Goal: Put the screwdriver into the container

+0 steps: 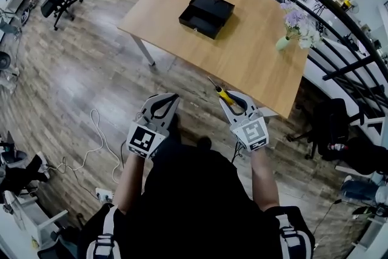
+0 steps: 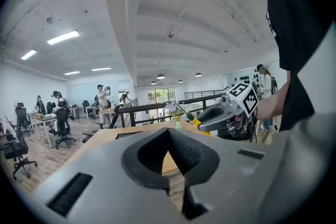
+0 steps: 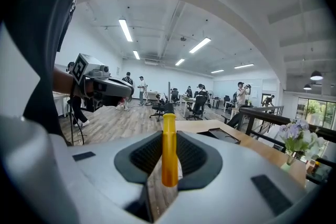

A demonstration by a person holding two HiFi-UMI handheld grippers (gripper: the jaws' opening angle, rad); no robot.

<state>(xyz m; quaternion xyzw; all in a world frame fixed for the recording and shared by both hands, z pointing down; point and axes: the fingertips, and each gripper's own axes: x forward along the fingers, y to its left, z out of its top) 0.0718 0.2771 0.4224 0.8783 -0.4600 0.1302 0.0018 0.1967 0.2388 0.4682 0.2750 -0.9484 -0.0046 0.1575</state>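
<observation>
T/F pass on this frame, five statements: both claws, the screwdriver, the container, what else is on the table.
1. The right claw grips a yellow-handled screwdriver. True.
2. The screwdriver lies in the container. False: it is in the right claw by the near edge of the table; the black container sits farther in.
3. The left claw holds a second tool. False: its jaws are together with nothing between them.
4. The container is open. True.
5. In the head view, a vase of flowers stands left of the container. False: the vase is to its right, near the table's far side.
</observation>
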